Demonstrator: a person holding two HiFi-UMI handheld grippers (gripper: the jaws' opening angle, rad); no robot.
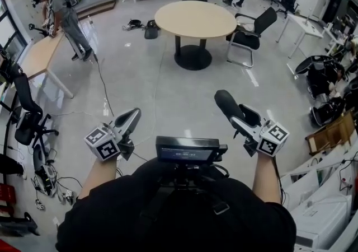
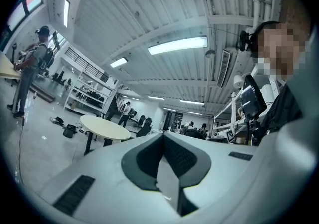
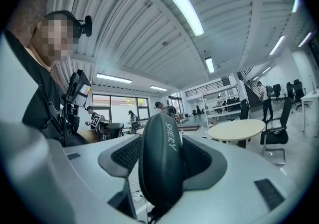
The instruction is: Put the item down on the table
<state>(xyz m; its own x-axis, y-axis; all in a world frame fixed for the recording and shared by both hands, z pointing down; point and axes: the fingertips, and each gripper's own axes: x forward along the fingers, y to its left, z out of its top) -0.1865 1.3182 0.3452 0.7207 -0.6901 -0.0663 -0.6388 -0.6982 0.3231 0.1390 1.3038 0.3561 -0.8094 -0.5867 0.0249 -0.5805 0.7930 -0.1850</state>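
Note:
A dark oblong case (image 1: 226, 103) with white lettering sticks out between the jaws of my right gripper (image 1: 236, 115), which is shut on it. In the right gripper view the case (image 3: 162, 163) stands upright between the two pads and fills the gap. My left gripper (image 1: 132, 117) is held at waist height on the left, its jaws closed together with nothing in them; the left gripper view shows the pads (image 2: 177, 158) meeting. The round beige table (image 1: 196, 18) stands a few steps ahead on the grey floor, also visible as the table (image 3: 237, 129) and the table (image 2: 104, 128).
A black office chair (image 1: 254, 29) stands right of the round table. A person (image 1: 64, 15) works at a long desk (image 1: 36, 57) on the left. Cables and bags (image 1: 142, 26) lie on the floor. Chairs and equipment (image 1: 327, 88) crowd the right side.

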